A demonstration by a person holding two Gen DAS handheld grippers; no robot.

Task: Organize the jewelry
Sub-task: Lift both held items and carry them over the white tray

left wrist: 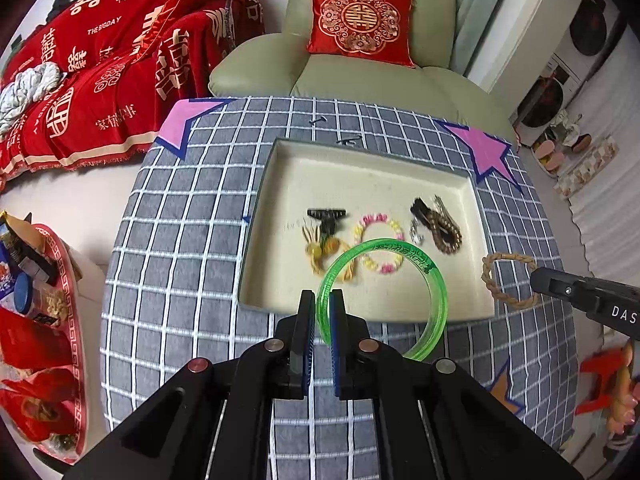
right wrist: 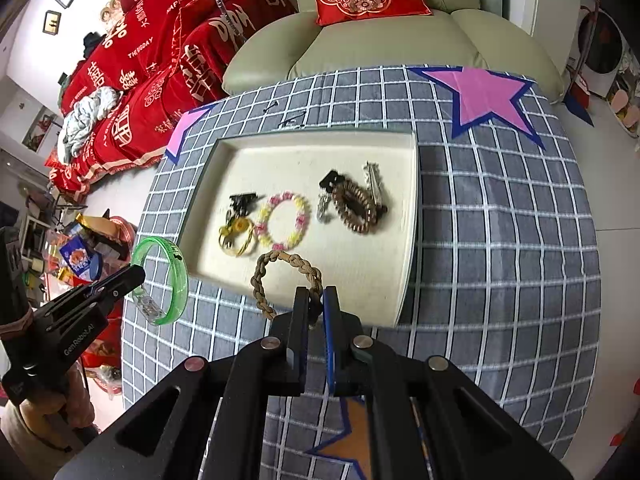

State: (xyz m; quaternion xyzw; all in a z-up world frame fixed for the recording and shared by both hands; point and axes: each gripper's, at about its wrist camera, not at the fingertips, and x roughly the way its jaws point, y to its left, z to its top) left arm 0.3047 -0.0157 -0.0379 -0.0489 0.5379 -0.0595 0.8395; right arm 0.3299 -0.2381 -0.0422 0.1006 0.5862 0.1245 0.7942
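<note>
Over the near edge of the cream tray (left wrist: 280, 168), the left gripper (left wrist: 323, 308) has its fingers (left wrist: 306, 312) clenched on the rim of a translucent green bangle (left wrist: 436, 280), which hangs in the air above the tray's front wall and the checked cloth. From the right wrist view the same bangle (right wrist: 182, 280) shows beside the tray's left front corner, pinched at the tip of the left gripper (right wrist: 134, 274), with a person's hand (right wrist: 60, 404) wrapped around the handle below.

The right gripper (right wrist: 316, 304) is likewise closed, its fingers (right wrist: 300, 308) grasping a tan braided bracelet (right wrist: 264, 276) by its lower right part; the loop stands up in front of the gripper, over the tray's front portion. In the left wrist view that bracelet (left wrist: 490, 280) appears at the tray's right edge, held at the tip of the right gripper (left wrist: 536, 278).

Inside the tray (right wrist: 404, 248) lie several pieces in a loose row: a yellow bracelet with a black clip (left wrist: 326, 224) at the left, a pink and yellow beaded bracelet (left wrist: 380, 248) just beside it, and at the right a brown beaded strand (left wrist: 446, 232) bunched with a silvery piece (left wrist: 416, 234) and another dark item, too small to tell apart.

The tray sits on a tabletop (left wrist: 180, 240) covered in grey cloth with a white grid, with pink stars (left wrist: 486, 150) at its far corners. Behind it stands a pale green armchair (left wrist: 256, 68) with a red embroidered cushion (left wrist: 360, 22), and a red blanket (left wrist: 120, 60) covers the sofa to the left.
</note>
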